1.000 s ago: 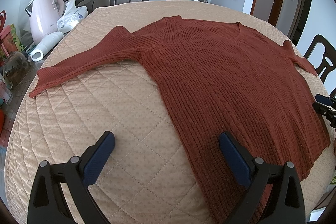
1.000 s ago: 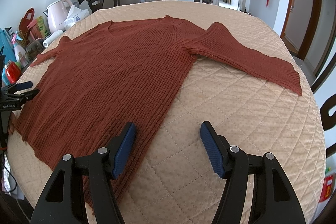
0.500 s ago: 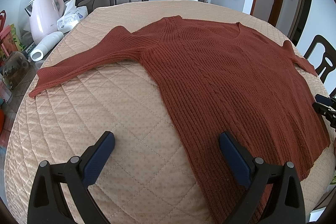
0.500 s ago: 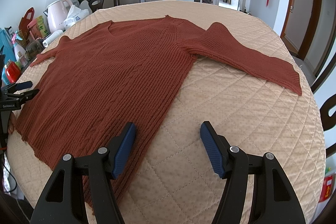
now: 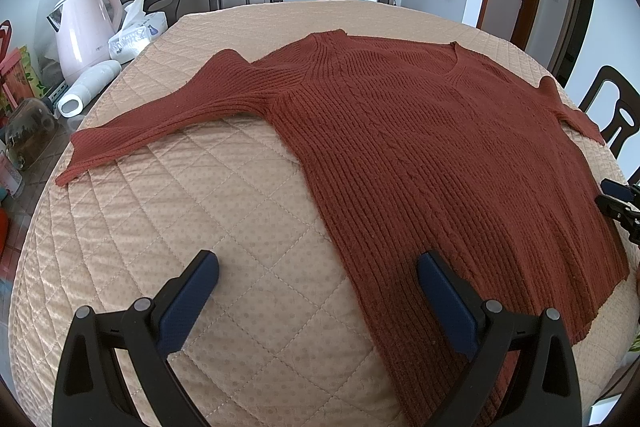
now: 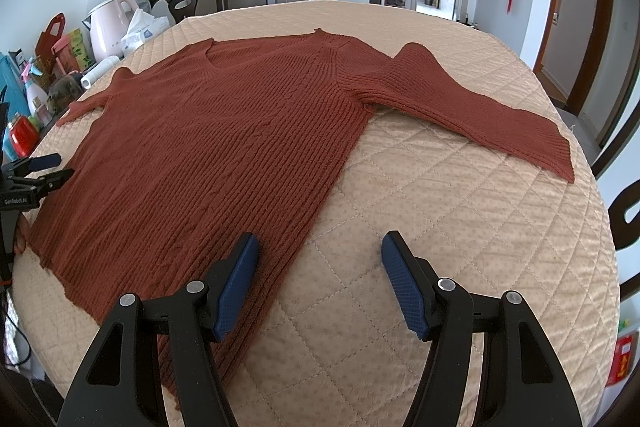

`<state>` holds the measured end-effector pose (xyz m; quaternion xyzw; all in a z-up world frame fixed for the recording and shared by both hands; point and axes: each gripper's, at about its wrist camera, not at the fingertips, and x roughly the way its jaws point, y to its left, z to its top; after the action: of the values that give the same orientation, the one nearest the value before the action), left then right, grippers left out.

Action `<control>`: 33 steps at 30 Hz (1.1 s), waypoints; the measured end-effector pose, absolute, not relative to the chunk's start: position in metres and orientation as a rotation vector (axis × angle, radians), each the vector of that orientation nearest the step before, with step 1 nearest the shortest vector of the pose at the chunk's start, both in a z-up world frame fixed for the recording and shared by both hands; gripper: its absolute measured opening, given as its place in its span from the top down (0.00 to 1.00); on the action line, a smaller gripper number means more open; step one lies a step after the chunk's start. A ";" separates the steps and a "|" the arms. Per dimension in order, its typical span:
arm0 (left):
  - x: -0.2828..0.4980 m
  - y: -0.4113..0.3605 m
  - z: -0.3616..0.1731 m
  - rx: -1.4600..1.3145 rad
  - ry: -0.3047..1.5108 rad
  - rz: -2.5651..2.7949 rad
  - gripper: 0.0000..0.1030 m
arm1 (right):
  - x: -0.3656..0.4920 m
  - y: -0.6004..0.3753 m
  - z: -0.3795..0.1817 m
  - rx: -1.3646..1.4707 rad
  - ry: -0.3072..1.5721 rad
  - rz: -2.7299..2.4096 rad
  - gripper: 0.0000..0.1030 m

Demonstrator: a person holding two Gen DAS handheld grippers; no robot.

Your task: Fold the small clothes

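One sweater, two claws, both spread wide and empty.

You have one rust-red knit sweater (image 5: 420, 147) lying flat, face up, on the quilted beige desk (image 5: 180, 227), both sleeves spread outward. Your left claw (image 5: 318, 279) hovers over the near hem with one pad above bare quilt and one above the knit; your right claw (image 6: 320, 267) does the same at the opposite hem corner. Neither touches the fabric as far as you can tell. The left wrist view shows three chairs, one pink kettle (image 5: 86, 27) and one white bottle (image 5: 88, 89) lying flat beside the desk. The right wrist view alone shows the whole right sleeve (image 6: 480, 111) and a red container (image 6: 22, 135).
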<state>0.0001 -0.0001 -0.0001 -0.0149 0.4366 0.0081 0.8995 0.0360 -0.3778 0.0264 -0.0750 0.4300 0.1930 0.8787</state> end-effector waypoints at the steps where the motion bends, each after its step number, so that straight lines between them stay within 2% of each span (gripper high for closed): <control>1: 0.000 0.000 0.000 -0.031 0.904 0.017 0.02 | 0.036 -0.378 0.026 -0.156 0.897 0.403 0.37; 33: 0.002 0.002 0.000 -0.035 0.911 0.034 0.01 | 0.037 -0.378 0.022 -0.184 0.900 0.385 0.37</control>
<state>0.0016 0.0023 -0.0004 -0.0169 0.4401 0.0162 0.8977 0.0371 -0.3776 0.0224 -0.0882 0.4316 0.1849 0.8785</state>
